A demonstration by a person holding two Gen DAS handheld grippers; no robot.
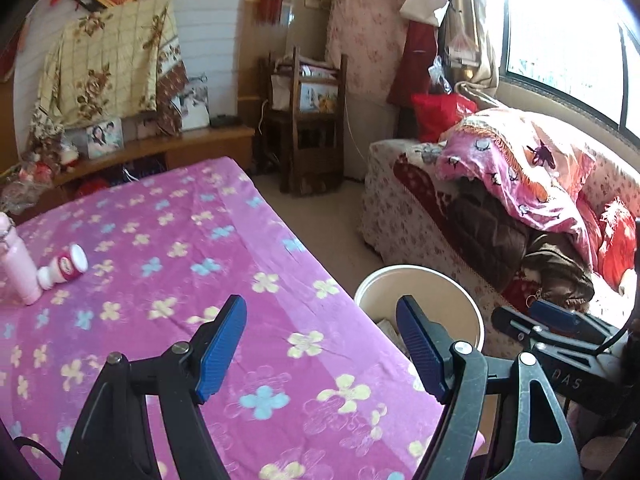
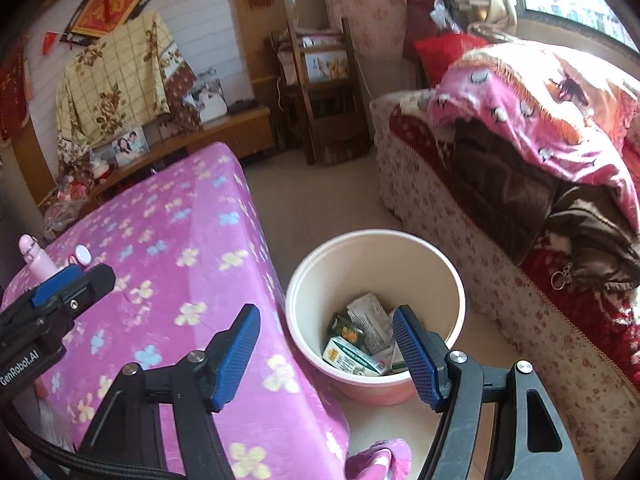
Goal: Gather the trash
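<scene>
Both my tongs are empty. The left gripper (image 1: pixel 320 350) has its jaws apart over the near edge of the table (image 1: pixel 168 240), nothing between the blue pads. The right gripper (image 2: pixel 326 354) is also apart, hanging above the bucket (image 2: pixel 304 276) on the floor just beside the table.

Done so far, I judge: several cartons and wrappers (image 2: pixel 360 340) already lie in the bottom of the bucket, so part of the trash is collected.

Left: a small red-and-white bottle (image 1: pixel 66 266) lies on its side on the pink flowered cloth at the far left of the table, touching or just beside an upright pink bottle (image 1: pixel 18 268). The tipped one looks like trash to me; the pink one I can't say. No other litter shows on the cloth.
</scene>
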